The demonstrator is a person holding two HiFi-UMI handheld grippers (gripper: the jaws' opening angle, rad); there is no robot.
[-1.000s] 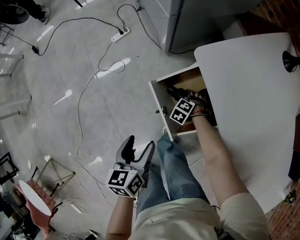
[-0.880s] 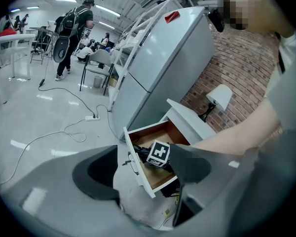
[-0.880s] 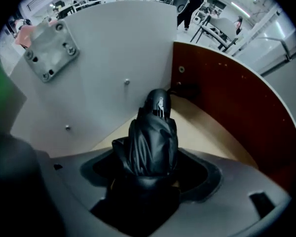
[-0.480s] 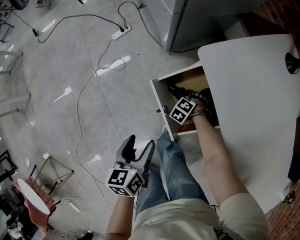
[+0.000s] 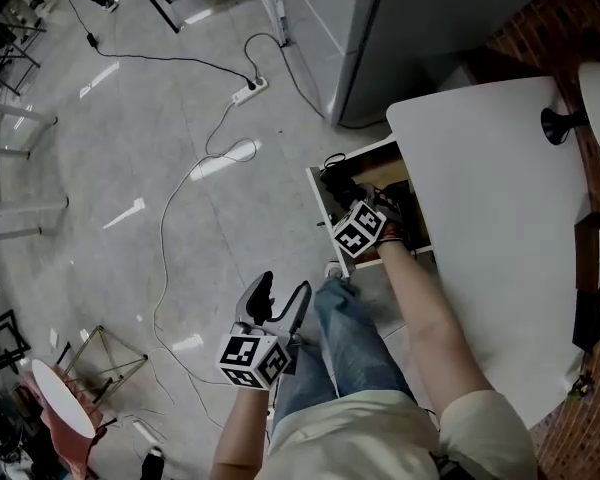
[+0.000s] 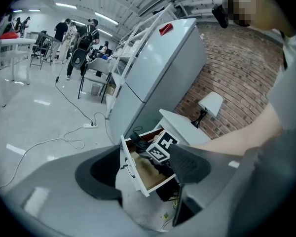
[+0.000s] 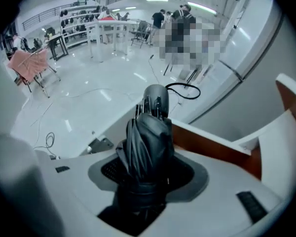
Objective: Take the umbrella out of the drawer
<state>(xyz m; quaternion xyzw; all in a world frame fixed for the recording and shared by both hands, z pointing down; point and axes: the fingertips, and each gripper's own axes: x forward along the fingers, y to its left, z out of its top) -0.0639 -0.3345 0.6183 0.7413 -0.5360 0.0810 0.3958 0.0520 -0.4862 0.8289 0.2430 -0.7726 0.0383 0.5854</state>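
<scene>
The folded black umbrella [image 7: 147, 137] stands up between the pads of my right gripper [image 7: 149, 173], which is shut on it. Its jaws have just been closing around the umbrella. In the head view this gripper [image 5: 363, 213] hangs over the open wooden drawer [image 5: 318, 200] of the white table, and the umbrella's dark end [image 5: 336, 182] shows at the drawer's far corner. My left gripper [image 5: 282, 288] is held low beside the person's knee, open with nothing in it. From the left gripper view [image 6: 144, 169] the drawer [image 6: 133, 169] lies beyond the jaws.
The white table top [image 5: 500, 218] carries a black lamp [image 5: 558, 124] at its far edge. A tall grey cabinet [image 5: 420, 28] stands behind the drawer. A power strip [image 5: 246, 93] and its cable lie on the shiny floor. The person's jeans leg [image 5: 345, 338] is close below the drawer.
My right gripper has come up in the drawer with the umbrella, whose dark end now shows at the drawer's far corner. The left gripper has risen only slightly.
</scene>
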